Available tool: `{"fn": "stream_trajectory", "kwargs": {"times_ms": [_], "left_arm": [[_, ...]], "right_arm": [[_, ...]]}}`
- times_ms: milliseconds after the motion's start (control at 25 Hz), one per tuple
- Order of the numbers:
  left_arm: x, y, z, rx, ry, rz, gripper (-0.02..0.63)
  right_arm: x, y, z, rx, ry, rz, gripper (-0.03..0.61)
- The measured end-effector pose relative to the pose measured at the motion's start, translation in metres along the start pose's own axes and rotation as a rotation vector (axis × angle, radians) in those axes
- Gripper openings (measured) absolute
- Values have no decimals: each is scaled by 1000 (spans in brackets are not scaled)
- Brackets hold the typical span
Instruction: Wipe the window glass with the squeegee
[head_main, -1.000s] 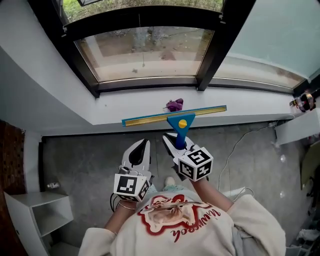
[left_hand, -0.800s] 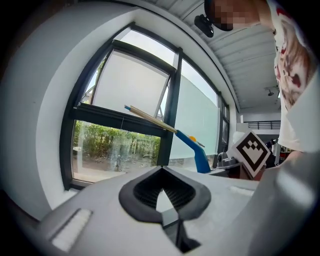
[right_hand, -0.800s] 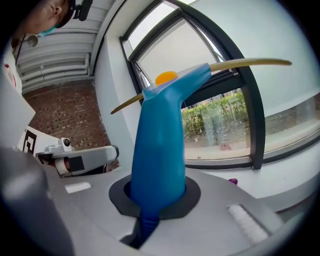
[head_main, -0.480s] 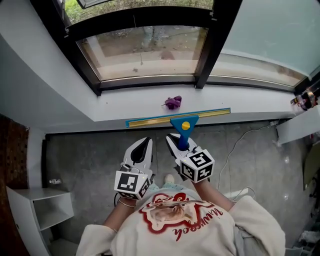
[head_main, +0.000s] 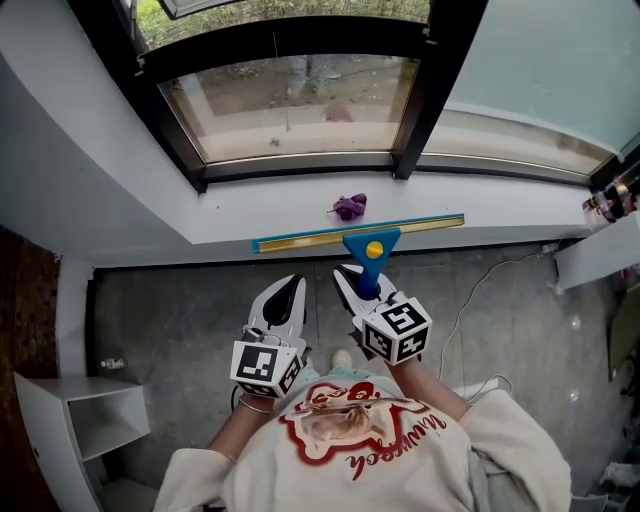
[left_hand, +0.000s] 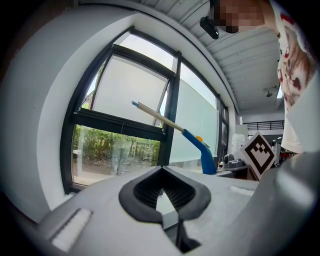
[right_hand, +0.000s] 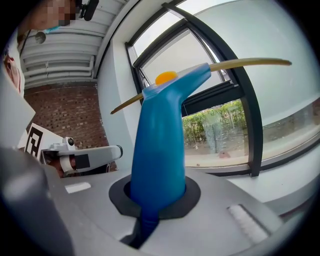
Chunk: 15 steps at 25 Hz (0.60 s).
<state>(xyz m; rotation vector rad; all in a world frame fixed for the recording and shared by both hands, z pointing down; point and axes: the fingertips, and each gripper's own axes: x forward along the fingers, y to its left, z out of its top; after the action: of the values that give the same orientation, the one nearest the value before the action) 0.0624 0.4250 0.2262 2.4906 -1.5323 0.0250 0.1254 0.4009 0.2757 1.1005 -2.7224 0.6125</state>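
While the right tool (head_main: 360, 284) grips the squeegee (head_main: 370, 243), a purple scrap (head_main: 349, 207) lies beyond.

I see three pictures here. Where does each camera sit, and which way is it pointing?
Head view: on the person's head, looking steeply down at the sill, window glass, left gripper, right gripper and the person's shirt.
Left gripper view: rides the left gripper, looking along its shut, empty jaws toward the window glass.
Right gripper view: rides the right gripper, looking along jaws clamped on the squeegee handle; the left gripper shows at left.
Shared: all three show the squeegee.
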Motion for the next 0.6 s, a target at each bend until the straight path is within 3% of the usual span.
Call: {"fn": "stream_trajectory", "kwargs": {"times_ms": [600], "left_arm": [[-5,0,3,16,-3,-26,0]], "right_arm": [[-2,2,1,-18,-9,-28,26]]}}
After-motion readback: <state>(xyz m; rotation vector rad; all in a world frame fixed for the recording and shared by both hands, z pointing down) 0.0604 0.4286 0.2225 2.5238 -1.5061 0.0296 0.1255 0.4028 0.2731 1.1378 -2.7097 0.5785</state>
